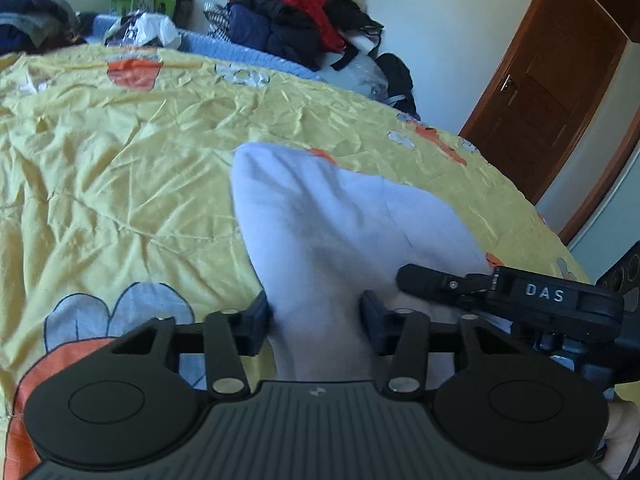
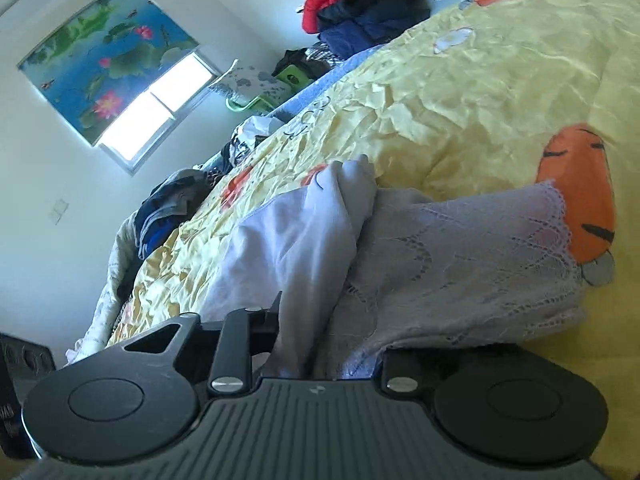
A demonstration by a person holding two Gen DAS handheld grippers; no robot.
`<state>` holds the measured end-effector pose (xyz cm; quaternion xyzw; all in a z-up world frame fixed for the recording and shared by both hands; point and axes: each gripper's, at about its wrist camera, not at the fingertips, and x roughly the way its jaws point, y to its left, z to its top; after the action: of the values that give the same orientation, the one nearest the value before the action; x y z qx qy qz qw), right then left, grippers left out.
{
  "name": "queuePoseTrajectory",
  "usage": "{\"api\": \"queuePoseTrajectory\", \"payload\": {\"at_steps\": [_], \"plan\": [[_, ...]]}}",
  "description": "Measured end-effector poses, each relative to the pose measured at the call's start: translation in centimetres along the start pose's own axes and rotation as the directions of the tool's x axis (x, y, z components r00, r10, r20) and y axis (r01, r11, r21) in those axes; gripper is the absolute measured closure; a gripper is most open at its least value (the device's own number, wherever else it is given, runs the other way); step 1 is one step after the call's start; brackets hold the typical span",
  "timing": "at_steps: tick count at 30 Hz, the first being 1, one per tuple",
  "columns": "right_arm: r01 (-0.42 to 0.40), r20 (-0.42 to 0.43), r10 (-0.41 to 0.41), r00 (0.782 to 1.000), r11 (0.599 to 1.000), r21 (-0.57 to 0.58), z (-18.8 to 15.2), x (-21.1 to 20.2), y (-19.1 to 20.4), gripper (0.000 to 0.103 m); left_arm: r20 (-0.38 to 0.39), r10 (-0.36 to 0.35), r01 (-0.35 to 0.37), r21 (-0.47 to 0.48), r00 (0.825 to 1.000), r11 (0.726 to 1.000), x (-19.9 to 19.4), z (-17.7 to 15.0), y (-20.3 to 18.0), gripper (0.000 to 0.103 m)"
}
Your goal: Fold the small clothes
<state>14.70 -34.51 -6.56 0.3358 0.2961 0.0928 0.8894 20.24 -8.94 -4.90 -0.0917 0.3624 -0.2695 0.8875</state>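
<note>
Barely begun: both the left claw [image 1: 316, 314] and right claw [image 2: 320, 320] pinch the white garment [image 1: 320, 216] bunched on the bed [image 1: 120, 160]; folding remains.

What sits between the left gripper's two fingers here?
In the left wrist view, the near end of the white garment passes between the left gripper fingers, which press its sides.
</note>
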Motion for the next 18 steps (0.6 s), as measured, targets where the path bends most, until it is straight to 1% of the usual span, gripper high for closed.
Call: {"api": "queuePoseTrajectory", "payload": {"at_steps": [1,2,4,6,10,13,15,16,17,18], "plan": [[0.007,0.005,-0.007,1.000,1.000,-0.001,-0.1,-0.1,0.3,0.073,0.008,-0.007,0.007,0.003,1.000,1.000,-0.2,0.0,-0.2,0.074],[0.007,0.009,-0.007,1.000,1.000,-0.003,-0.2,-0.2,0.6,0.074,0.018,0.003,-0.003,0.015,1.000,1.000,-0.5,0.1,-0.4,0.077],[-0.002,0.020,0.002,1.000,1.000,-0.019,-0.1,-0.3,1.5,0.075,0.042,0.019,-0.021,0.049,0.999,0.999,-1.3,0.3,-0.8,0.081],[-0.025,0.034,0.027,0.999,0.999,-0.040,0.2,-0.6,2.8,0.075,0.070,0.028,-0.033,0.072,0.997,0.997,-2.5,0.7,-0.9,0.082],[-0.079,0.051,0.083,0.995,0.994,-0.078,1.0,-0.6,5.6,0.076,0.124,0.039,-0.047,0.062,0.991,0.997,-5.3,2.1,0.1,0.082],[-0.116,0.059,0.122,0.991,0.988,-0.104,1.3,0.1,7.6,0.076,0.157,0.076,-0.087,0.064,0.985,0.994,-7.3,3.2,0.9,0.081],[-0.110,0.050,0.116,0.992,0.988,-0.112,1.3,1.1,8.4,0.075,0.136,0.113,-0.125,0.081,0.984,0.989,-7.5,3.8,1.5,0.077],[-0.089,0.044,0.094,0.995,0.990,-0.107,1.3,2.0,8.5,0.073,0.110,0.152,-0.161,0.075,0.982,0.984,-7.1,3.8,2.0,0.067],[-0.054,0.038,0.058,0.998,0.993,-0.101,1.1,2.7,8.5,0.067,0.085,0.195,-0.201,0.062,0.977,0.978,-6.4,3.7,2.6,0.047],[-0.006,0.026,0.009,1.000,0.995,-0.099,0.9,3.6,8.2,0.064,0.063,0.233,-0.236,0.049,0.970,0.970,-5.7,3.4,3.2,0.038]]}}
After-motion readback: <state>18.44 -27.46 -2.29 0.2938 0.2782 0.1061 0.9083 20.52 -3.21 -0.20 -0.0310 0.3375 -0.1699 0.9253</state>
